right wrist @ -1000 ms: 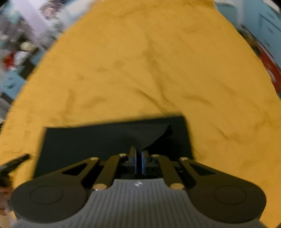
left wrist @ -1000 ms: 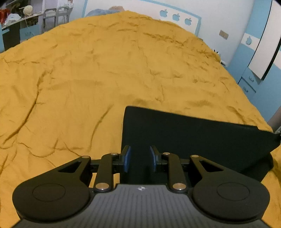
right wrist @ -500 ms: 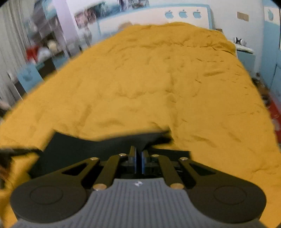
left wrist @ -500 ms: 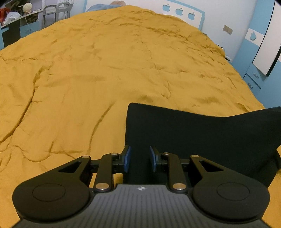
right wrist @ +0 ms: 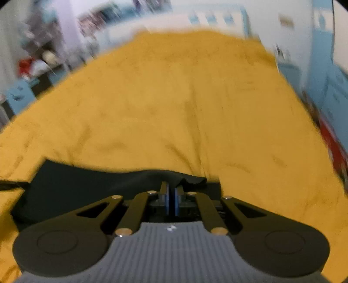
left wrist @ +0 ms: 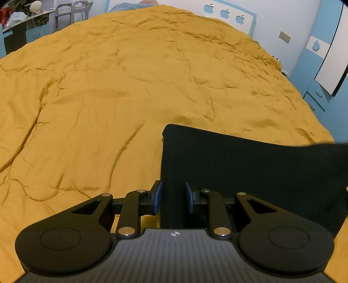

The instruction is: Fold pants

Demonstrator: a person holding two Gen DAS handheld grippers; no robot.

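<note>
The black pants (left wrist: 250, 165) lie folded on the mustard-yellow bedspread (left wrist: 130, 87). In the left wrist view my left gripper (left wrist: 173, 197) is open, its blue pads either side of the pants' near left edge, with the cloth between them but not pinched. In the right wrist view, which is blurred, my right gripper (right wrist: 171, 201) is shut on the right end of the pants (right wrist: 97, 185) and holds that edge lifted off the bedspread (right wrist: 195, 108).
The bed fills both views. A blue-and-white headboard with apple shapes (left wrist: 230, 15) stands at the far end. A blue cabinet (left wrist: 322, 71) stands to the right of the bed and a cluttered desk (left wrist: 24, 24) at the far left.
My right gripper has stayed shut on the pants' edge, lifting it and swinging with it; the raised cloth now rises at the right in the left wrist view. My left gripper has hardly moved.
</note>
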